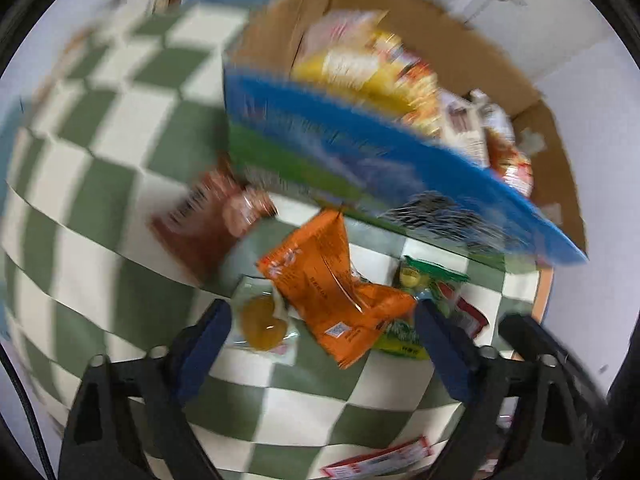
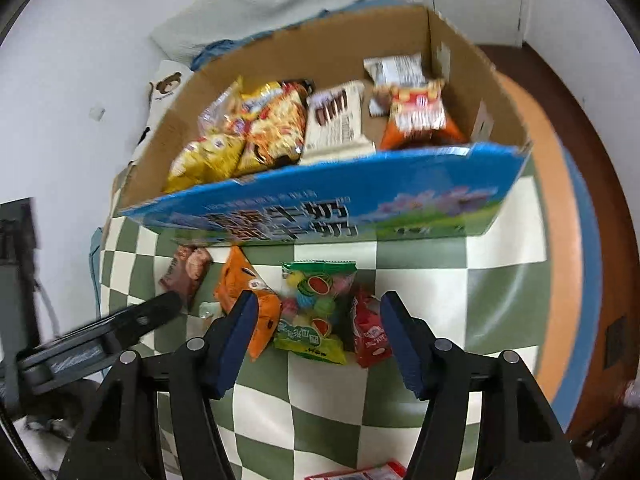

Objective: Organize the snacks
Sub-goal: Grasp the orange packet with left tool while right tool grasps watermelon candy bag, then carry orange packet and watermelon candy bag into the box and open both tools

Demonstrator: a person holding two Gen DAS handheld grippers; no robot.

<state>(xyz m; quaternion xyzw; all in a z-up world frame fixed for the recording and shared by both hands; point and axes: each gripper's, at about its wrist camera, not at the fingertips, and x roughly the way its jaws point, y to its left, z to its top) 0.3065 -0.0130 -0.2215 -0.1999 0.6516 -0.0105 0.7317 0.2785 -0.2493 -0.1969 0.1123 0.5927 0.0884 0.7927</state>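
Hovering: both grippers are pointing down at loose packets beside the box [image 2: 320, 216]. Left gripper [image 1: 322, 320], jaws apart and gripping nothing, is straddling the orange packet [image 1: 328, 288], long axis diagonal. Right gripper [image 2: 318, 328], also empty, is flanking the green candy bag [image 2: 316, 312].

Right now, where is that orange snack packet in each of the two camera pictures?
Left wrist view: the orange packet lies at lower centre, between the left gripper fingers.
Right wrist view: it lies left of centre, partly behind the right gripper left finger.
Shared landmark: the blue-fronted cardboard box just beyond it.
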